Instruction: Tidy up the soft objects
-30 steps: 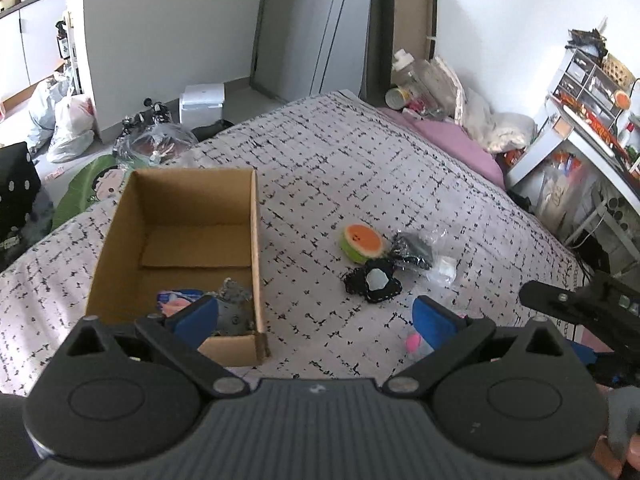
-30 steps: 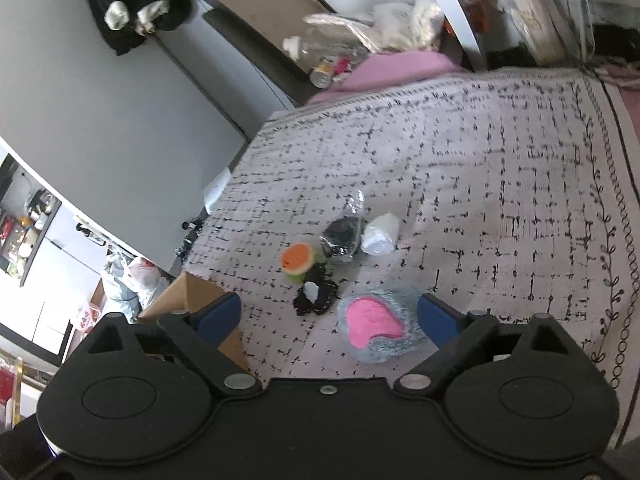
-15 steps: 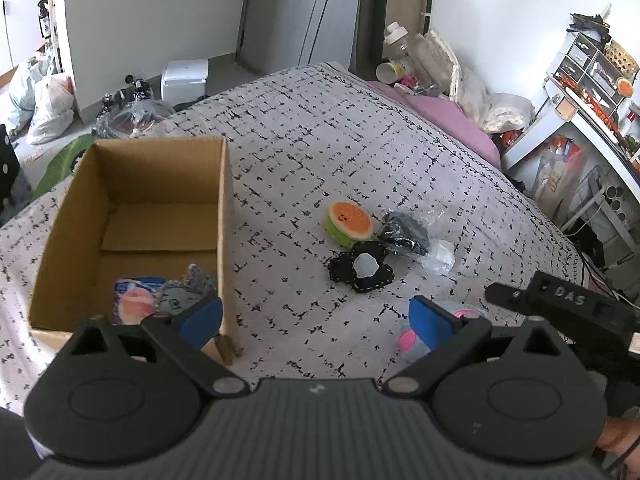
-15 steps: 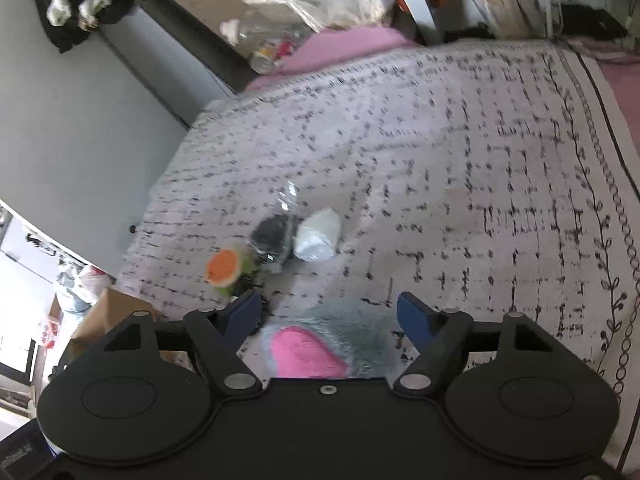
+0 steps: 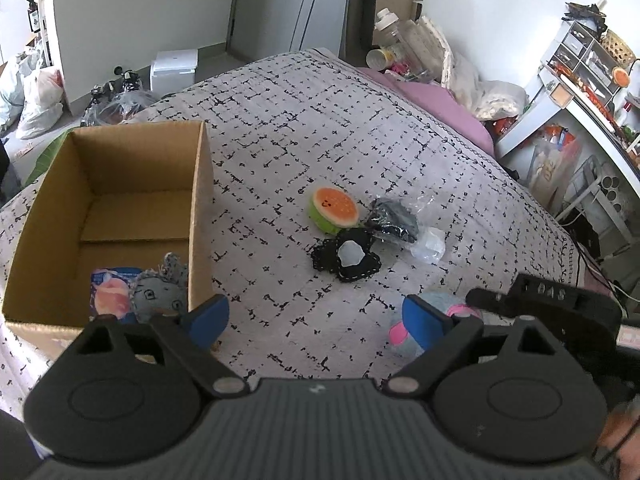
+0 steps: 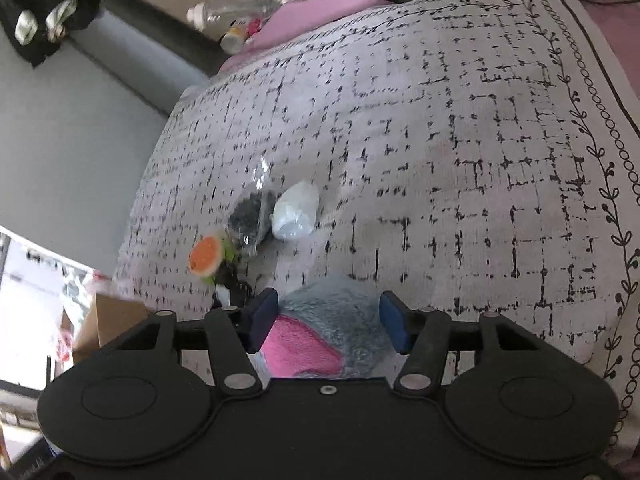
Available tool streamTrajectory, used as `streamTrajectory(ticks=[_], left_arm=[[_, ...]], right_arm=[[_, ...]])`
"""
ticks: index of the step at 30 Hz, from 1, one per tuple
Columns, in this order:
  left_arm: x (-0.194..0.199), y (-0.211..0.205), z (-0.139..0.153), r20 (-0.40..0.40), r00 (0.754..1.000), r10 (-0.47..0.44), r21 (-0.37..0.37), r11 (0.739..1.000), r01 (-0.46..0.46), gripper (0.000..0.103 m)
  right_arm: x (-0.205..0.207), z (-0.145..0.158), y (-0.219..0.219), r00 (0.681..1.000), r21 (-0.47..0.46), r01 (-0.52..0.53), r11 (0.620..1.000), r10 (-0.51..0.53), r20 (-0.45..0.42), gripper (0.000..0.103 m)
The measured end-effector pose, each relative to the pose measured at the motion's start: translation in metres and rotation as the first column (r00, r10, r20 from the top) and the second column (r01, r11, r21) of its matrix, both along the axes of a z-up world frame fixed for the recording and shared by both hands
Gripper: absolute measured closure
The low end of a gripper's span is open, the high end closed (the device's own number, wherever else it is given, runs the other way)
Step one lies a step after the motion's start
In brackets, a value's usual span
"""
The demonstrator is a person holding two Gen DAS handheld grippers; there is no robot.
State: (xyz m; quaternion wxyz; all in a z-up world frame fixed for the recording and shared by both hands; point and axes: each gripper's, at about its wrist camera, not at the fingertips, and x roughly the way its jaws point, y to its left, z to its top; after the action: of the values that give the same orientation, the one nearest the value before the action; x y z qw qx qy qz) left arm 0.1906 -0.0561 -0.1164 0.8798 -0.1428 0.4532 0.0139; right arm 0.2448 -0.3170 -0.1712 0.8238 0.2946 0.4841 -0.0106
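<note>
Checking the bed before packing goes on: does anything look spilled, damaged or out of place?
Nothing looks spilled or damaged. The watermelon plush, black heart pad and two plastic bags lie loosely clustered outside the cardboard box.

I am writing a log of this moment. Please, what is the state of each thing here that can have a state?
Cardboard box: open, toys inside.
Grey and pink plush: on the bed, between the right gripper's fingers.
Right gripper: open around the plush, not yet closed.
Left gripper: open, empty.
Watermelon toy: lying on the bed.
</note>
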Motion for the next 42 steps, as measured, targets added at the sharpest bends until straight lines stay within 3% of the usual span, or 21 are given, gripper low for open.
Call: streamTrajectory(ticks=[6,14,20,29,33,42], left_arm=[[-0.009,-0.005,0.01,0.011,1.0,-0.009,0.002,1.0,0.008,0.009],[-0.019,-0.008,0.028,0.02,1.0,-0.004,0.017,1.0,0.003,0.009],[-0.031,-0.013,0.039,0.034,0.999,0.004,0.008,1.0,-0.005,0.009],[-0.051,-0.012,0.058,0.079,0.996,0.035,-0.008,0.999,-0.034,0.009],[-0.06,-0.009,0.07,0.112,0.993,0.043,-0.012,0.999,-0.042,0.009],[-0.07,0.0,0.081,0.142,0.987,0.08,-0.013,0.997,-0.079,0.009]], right_arm=[[0.014,-0.015,0.001,0.997,0.003,0.02,1.0,-0.02,-0.07,0.048],[-0.021,-0.006,0.004,0.992,0.07,-0.027,0.997,0.035,-0.125,0.049],[-0.043,-0.003,0.012,0.989,0.048,-0.056,0.997,0.062,-0.133,0.069],[-0.051,-0.007,0.028,0.98,0.033,-0.094,0.995,0.098,-0.175,0.075],[-0.053,-0.004,0.039,0.981,0.055,-0.097,0.994,0.105,-0.165,0.082],[-0.065,0.021,0.056,0.992,0.083,-0.092,0.992,0.099,-0.076,0.084]])
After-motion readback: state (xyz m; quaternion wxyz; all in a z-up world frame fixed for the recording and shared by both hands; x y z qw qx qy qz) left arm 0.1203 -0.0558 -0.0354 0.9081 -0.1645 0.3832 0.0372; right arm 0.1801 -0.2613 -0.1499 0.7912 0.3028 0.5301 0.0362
